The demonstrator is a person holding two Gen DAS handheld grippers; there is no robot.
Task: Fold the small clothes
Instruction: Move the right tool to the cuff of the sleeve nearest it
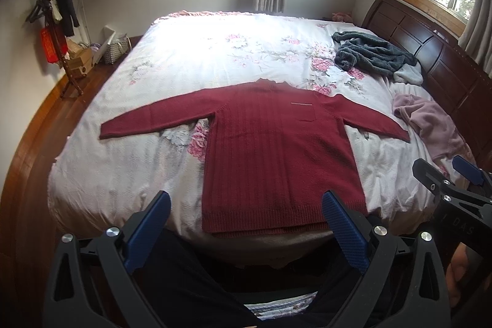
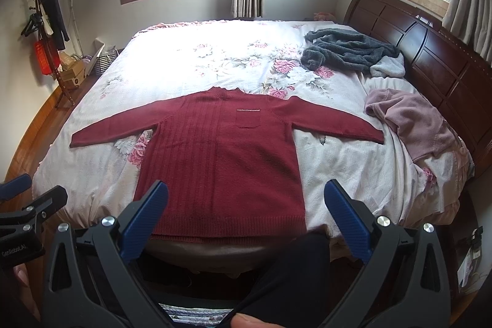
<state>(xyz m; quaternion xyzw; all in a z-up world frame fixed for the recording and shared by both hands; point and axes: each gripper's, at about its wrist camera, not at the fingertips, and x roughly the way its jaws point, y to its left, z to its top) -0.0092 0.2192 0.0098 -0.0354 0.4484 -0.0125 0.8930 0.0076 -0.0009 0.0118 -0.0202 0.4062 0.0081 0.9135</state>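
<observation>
A dark red knit sweater [image 1: 270,149] [image 2: 221,156] lies flat and face up on the bed, sleeves spread to both sides, hem toward me at the bed's near edge. It has a small chest pocket [image 2: 247,119]. My left gripper [image 1: 246,205] hangs open above the hem with nothing between its blue pads. My right gripper [image 2: 246,192] is open too, just short of the hem, and also holds nothing. The right gripper [image 1: 446,174] shows at the right edge of the left wrist view; the left gripper [image 2: 27,192] shows at the left edge of the right wrist view.
The bed has a floral sheet [image 1: 215,57]. A grey fleece garment [image 1: 372,54] [image 2: 347,49] and a pink one [image 1: 430,122] [image 2: 412,119] lie crumpled by the wooden headboard [image 2: 430,51] on the right. A coat stand [image 1: 52,29] and boxes are on the floor at left.
</observation>
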